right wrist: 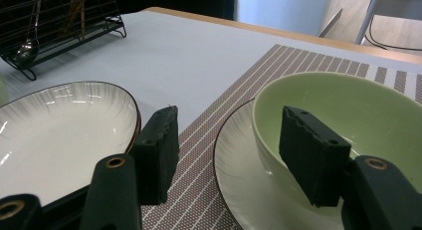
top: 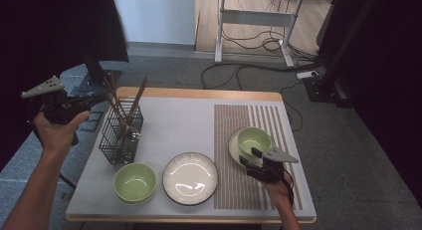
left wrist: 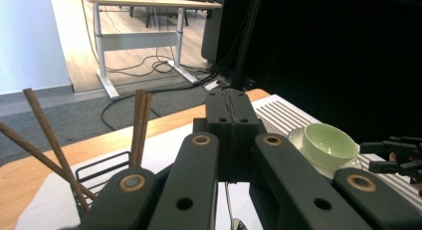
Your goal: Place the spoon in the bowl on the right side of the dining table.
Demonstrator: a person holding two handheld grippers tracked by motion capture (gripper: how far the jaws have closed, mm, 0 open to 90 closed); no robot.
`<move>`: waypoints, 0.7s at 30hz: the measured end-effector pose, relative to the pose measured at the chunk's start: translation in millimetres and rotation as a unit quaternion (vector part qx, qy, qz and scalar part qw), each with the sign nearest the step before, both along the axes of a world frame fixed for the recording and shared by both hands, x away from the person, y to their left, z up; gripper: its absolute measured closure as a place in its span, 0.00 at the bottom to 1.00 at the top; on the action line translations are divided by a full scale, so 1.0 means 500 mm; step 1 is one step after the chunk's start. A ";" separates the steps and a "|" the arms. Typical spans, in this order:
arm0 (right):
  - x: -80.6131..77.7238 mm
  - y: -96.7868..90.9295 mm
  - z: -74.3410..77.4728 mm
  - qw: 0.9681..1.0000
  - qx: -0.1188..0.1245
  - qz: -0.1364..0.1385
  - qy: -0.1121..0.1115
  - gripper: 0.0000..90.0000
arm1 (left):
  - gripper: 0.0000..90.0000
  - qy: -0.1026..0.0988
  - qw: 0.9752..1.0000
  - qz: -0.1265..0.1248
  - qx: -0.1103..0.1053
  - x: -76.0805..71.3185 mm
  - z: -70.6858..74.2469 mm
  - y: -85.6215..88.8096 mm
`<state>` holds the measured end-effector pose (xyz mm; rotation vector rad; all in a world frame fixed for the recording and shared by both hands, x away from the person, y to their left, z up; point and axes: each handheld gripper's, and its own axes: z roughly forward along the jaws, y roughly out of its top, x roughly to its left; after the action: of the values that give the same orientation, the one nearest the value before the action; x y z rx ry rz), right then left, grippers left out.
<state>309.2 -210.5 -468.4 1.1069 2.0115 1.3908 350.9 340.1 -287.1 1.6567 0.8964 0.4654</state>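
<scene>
On the striped placemat (top: 251, 155), green bowl (top: 254, 140) nested in white saucer (top: 235, 149); my right gripper (top: 255, 157) open astride the bowl's near wall, seat deeper before closing; left gripper (left wrist: 233, 103) shut, empty

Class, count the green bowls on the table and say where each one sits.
2. One green bowl stands at the near left, beside the empty plate; the other bowl sits on a plate on the striped mat.

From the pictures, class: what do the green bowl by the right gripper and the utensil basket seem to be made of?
Green bowl: probably glazed ceramic; smooth, softly glossy, thick rim. Utensil basket: looks like black-coated metal wire, an open grid of thin dark rods.
</scene>
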 end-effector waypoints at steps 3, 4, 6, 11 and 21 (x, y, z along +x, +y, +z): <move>0.001 0.002 0.000 1.000 0.002 -0.001 0.001 0.45 | 1.00 0.001 1.000 -0.003 0.002 0.001 -0.004 -0.006; 0.002 0.003 0.000 1.000 0.002 0.000 0.003 0.45 | 1.00 0.002 1.000 -0.003 0.001 0.002 -0.006 -0.008; 0.002 0.006 0.000 1.000 0.003 0.000 0.003 0.45 | 1.00 0.002 1.000 -0.006 0.003 0.002 -0.007 -0.012; 0.005 0.011 0.001 1.000 0.005 0.005 0.004 0.45 | 1.00 0.005 1.000 -0.010 0.006 0.004 -0.013 -0.025; 0.009 0.025 0.007 1.000 0.016 0.007 0.008 0.46 | 1.00 0.003 1.000 -0.018 0.010 0.004 -0.017 -0.039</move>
<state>313.7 -197.8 -465.0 1.1223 2.0191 1.4306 352.7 320.7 -295.5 1.6908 0.8681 0.4453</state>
